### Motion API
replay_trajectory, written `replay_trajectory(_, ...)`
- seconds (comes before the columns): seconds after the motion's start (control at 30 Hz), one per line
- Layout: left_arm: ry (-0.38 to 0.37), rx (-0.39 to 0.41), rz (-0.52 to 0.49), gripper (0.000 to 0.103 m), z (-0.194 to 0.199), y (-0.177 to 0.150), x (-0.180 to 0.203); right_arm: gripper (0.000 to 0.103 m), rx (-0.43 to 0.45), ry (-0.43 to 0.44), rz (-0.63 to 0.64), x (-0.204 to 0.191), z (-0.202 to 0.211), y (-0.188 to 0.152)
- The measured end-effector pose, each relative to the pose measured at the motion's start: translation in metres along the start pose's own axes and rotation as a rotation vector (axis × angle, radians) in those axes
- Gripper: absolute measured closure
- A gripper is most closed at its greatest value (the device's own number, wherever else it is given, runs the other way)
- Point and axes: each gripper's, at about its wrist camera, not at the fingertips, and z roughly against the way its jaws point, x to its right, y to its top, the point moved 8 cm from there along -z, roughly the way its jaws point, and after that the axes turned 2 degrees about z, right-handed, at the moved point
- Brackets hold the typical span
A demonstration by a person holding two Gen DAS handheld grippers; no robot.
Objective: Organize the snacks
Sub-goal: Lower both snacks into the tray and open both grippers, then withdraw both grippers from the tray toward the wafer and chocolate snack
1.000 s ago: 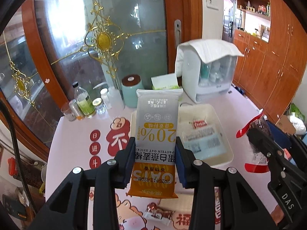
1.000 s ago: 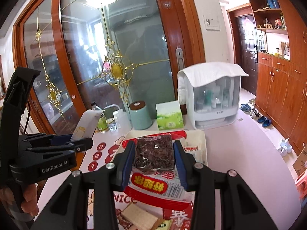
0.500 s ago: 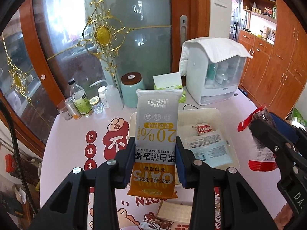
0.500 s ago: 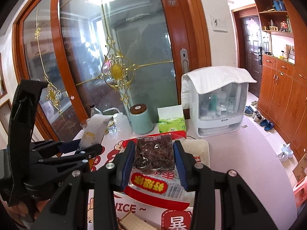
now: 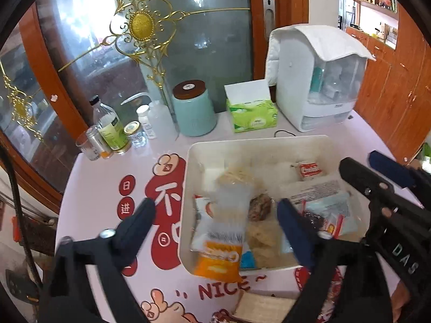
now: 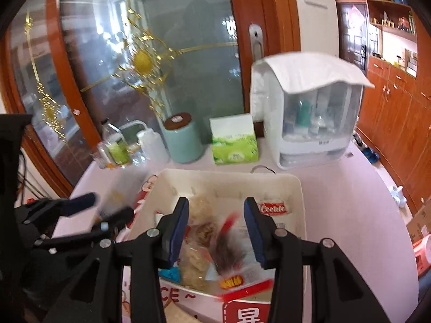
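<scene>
Both packets look light, soft and slippery, best pinched at mid-body: the oat-bar packet (image 5: 223, 228) drops into the white bin (image 5: 258, 141) between the opening left gripper (image 5: 215, 220), and the red snack bag (image 6: 229, 253) falls between the opening right gripper (image 6: 215, 231).

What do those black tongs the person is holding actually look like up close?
Both are matte black plastic linkages joined by silver rivets, each ending in two flat dark-blue pads. The left tongs and right tongs match. White "DAS" lettering marks the right one's body seen from the left camera. A black cable hangs at the left.
</scene>
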Motion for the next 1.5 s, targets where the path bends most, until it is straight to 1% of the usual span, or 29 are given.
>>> replay_trajectory(0.03, 0.002, 0.001, -0.007, 0.009, -0.002, -0.001, 0.000, 0.048, 0.001, -0.017, -0.005, 0.003, -0.002, -0.001)
replay_trajectory(0.1, 0.004, -0.007, -0.013, 0.009, -0.005, -0.003, 0.000, 0.039, 0.012, -0.038, -0.009, 0.007, -0.004, -0.002)
replay_trajectory(0.13, 0.002, -0.010, -0.013, 0.009, -0.006, -0.004, 0.000, 0.038, 0.018, -0.048, -0.011, 0.009, -0.004, -0.003)
replay_trajectory(0.23, -0.001, -0.022, -0.007, 0.009, -0.008, -0.005, -0.001, 0.038, 0.014, -0.056, -0.015, 0.012, -0.006, -0.003)
replay_trajectory(0.47, 0.005, -0.019, 0.005, 0.009, -0.003, -0.005, -0.003, 0.038, 0.002, -0.057, -0.021, 0.014, -0.005, -0.004)
replay_trajectory(0.83, 0.021, -0.015, 0.004, 0.009, 0.016, -0.013, -0.005, 0.038, -0.007, -0.037, -0.012, 0.009, 0.014, -0.015)
replay_trajectory(1.03, 0.027, 0.010, -0.006, 0.009, 0.040, -0.017, -0.003, 0.038, -0.002, -0.032, -0.013, 0.009, 0.034, -0.022)
replay_trajectory(1.23, 0.026, 0.040, -0.003, 0.009, 0.068, -0.022, -0.005, 0.038, 0.023, -0.030, -0.020, 0.011, 0.063, -0.026)
replay_trajectory(1.4, 0.026, 0.054, 0.002, 0.009, 0.088, -0.031, -0.008, 0.038, 0.033, -0.021, -0.005, 0.011, 0.083, -0.034)
replay_trajectory(1.5, 0.032, 0.057, 0.007, 0.009, 0.097, -0.040, -0.012, 0.038, 0.024, -0.006, 0.015, 0.009, 0.088, -0.042)
